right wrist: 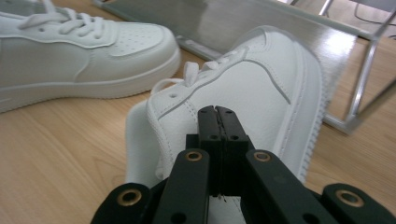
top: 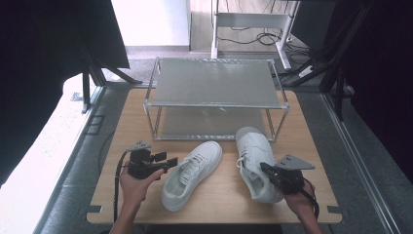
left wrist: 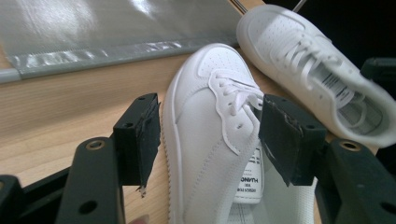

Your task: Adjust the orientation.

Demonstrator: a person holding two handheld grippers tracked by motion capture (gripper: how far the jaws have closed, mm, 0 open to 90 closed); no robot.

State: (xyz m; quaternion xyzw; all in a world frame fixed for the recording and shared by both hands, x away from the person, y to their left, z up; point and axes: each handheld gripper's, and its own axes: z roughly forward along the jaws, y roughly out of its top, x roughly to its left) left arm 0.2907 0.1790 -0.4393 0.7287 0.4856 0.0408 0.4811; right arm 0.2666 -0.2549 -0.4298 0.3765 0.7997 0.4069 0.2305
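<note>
Left gripper (top: 168, 162): jaws wide apart, holding nothing, just left of the left shoe (top: 191, 174), which lies near centre on the wooden table (top: 131, 126). Its tongue label is printed but unreadable, partly cut off behind one pad. Shoe rack (top: 216, 83), far centre: both shelves bare. Right shoe (top: 254, 156), tilted on its side; right gripper (top: 265, 168) clamped fully on its collar edge, which hides the opening.

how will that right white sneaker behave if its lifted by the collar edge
The right sneaker would probably hang toe-down, since the right gripper is pinching only its thin collar edge. The smooth upper looks slippery, so the grip could creep. Its thick sole suggests it stays stiff.
</note>
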